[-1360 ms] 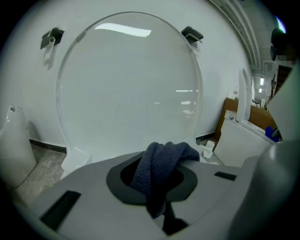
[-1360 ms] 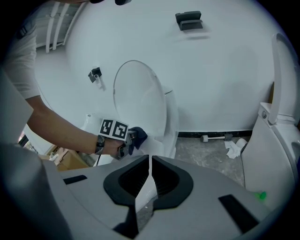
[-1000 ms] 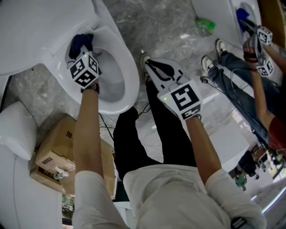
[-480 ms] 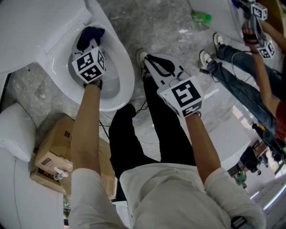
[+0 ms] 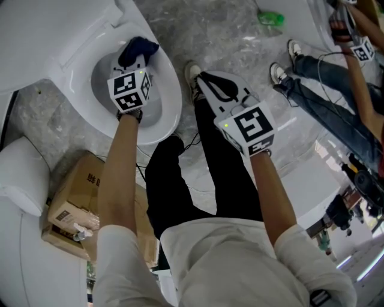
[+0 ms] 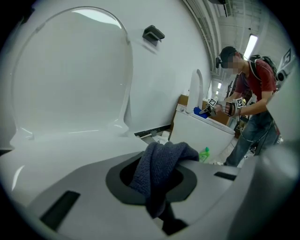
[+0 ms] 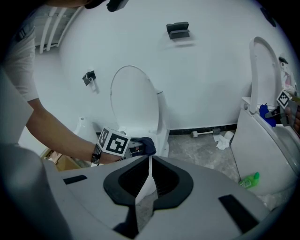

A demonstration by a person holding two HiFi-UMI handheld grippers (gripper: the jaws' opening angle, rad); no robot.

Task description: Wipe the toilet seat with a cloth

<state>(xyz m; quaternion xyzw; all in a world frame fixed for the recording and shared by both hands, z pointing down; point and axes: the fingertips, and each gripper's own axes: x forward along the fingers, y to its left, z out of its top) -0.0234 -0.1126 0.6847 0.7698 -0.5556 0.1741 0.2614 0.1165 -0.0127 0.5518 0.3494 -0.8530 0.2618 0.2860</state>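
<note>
My left gripper is over the far rim of the white porcelain toilet bowl. The raised white plastic lid stands right behind it like a wall; the bowl's hollow beneath is open. On my left a brown cardboard box sits wedged between this bowl and a second white toilet, so there is little room there. On my right the grey marbled floor lies open as far as a green plastic bottle, another person's legs in blue jeans and the third white toilet. My right gripper hangs over that open floor.
</note>
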